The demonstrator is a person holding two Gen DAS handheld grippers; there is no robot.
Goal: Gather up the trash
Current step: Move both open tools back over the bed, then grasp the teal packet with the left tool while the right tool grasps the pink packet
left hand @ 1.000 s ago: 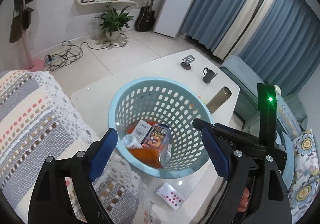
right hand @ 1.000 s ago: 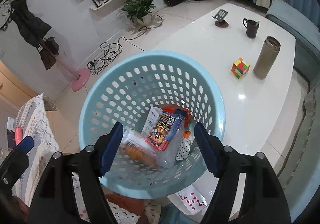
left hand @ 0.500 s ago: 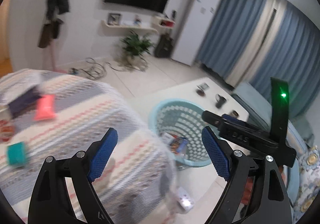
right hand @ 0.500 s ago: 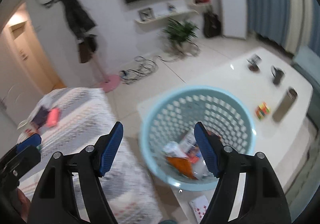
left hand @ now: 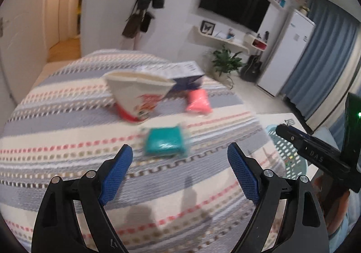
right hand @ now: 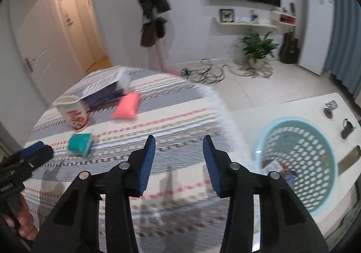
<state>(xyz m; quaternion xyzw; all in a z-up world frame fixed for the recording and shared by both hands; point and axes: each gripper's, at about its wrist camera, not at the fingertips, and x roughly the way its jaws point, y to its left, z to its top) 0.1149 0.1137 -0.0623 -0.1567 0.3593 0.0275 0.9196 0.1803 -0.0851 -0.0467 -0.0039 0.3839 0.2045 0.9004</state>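
A: Hovering over the striped cloth (left hand: 67,131), left gripper (left hand: 178,170) spread wide, nothing between the pads. Teal packet (left hand: 165,141) lies just ahead of it, paper cup (left hand: 140,97) and pink packet (left hand: 198,101) further back, a dark box (left hand: 187,74) behind the cup.

B: Right gripper (right hand: 179,158)?

A: Jaws closing on empty air above the cloth. Nothing in them. Blue basket (right hand: 295,162) sits off to its right on the white table (right hand: 293,104), some trash already inside.

B: Risks?

A: View is smeared, so aim is my worry. Teal packet looks soft and flat; pads coming in too low could pinch the cloth with it and drag the cup over. Cup is tall and probably light, tips easily.

B: And the right?

A: If it goes for the pink packet half-closed, the fingers may shove it instead of straddling it. Both grippers heading to the same cluster could also bump.
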